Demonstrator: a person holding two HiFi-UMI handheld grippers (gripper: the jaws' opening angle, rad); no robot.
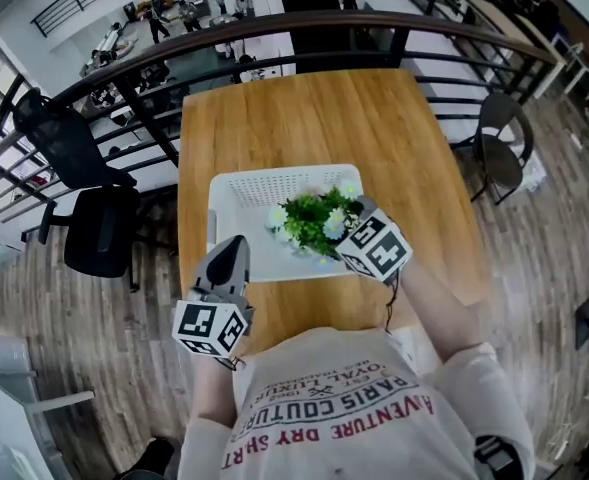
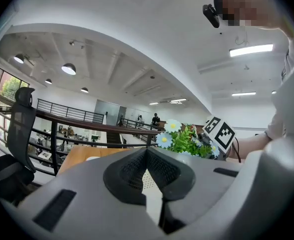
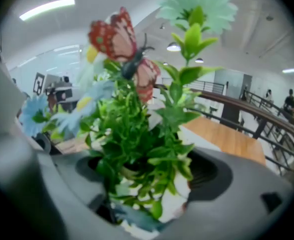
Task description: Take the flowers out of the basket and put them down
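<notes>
Gripped low in the stems: the flowers, a small green bunch with pale blue daisies and a red butterfly on top, over the right half of the white basket. Closed in on that greenery: the right tool, leaves spilling out on both sides. Hard to tell whether the base is clear of the basket floor.

Best handled, probably, by lifting straight up until the lowest leaves clear the rim, then carrying sideways to bare tabletop to the right. Go slowly and upright; a loose, top-heavy bunch like this likely slips or tips if swung.

At the basket's near left corner: the left tool, jaws together and holding nothing. Press it on the rim so the light basket does not ride up.
</notes>
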